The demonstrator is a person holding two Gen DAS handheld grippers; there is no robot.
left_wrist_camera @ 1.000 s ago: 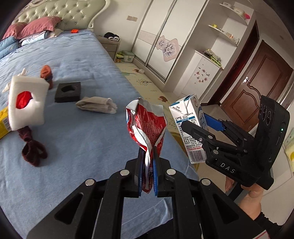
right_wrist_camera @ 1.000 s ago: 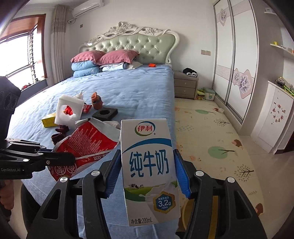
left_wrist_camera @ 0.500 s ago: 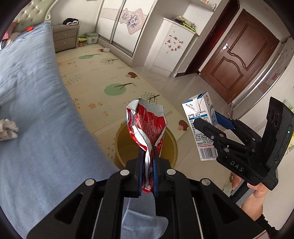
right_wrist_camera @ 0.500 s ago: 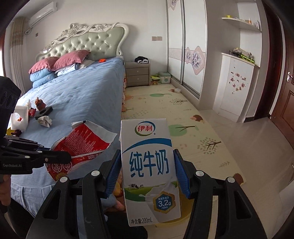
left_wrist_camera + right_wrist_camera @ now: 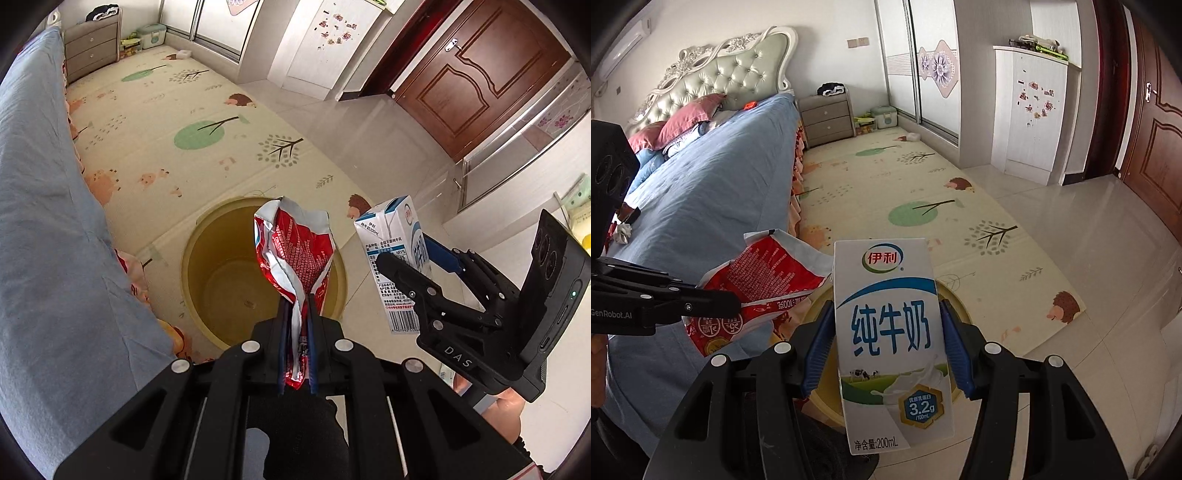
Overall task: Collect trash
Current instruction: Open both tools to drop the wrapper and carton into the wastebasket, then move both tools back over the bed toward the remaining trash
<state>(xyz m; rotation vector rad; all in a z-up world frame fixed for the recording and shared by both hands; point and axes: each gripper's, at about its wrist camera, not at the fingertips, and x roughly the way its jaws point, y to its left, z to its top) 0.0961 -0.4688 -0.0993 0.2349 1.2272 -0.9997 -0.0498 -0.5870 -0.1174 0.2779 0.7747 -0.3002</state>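
My left gripper [image 5: 296, 306] is shut on a crumpled red and silver snack wrapper [image 5: 295, 251] and holds it above the open yellow bin [image 5: 214, 273] on the floor. My right gripper [image 5: 886, 332] is shut on a white and blue milk carton [image 5: 890, 332], upright, over the bin's rim [image 5: 955, 299]. The carton [image 5: 397, 251] and right gripper [image 5: 424, 280] show at the right of the left wrist view, just beyond the bin's right side. The wrapper [image 5: 764, 291] and left gripper [image 5: 720, 299] show at the left of the right wrist view.
The blue bed [image 5: 40, 229] runs along the left, close beside the bin. A patterned play mat [image 5: 177, 122] covers the floor beyond. A bedside drawer unit [image 5: 827, 120], wardrobe [image 5: 923, 66], white cabinet [image 5: 1034, 107] and brown door [image 5: 476, 74] stand farther off.
Both grippers swung away from the bed top toward the floor, keeping their loads. The yellow bin has come into view and now lies directly under the wrapper.
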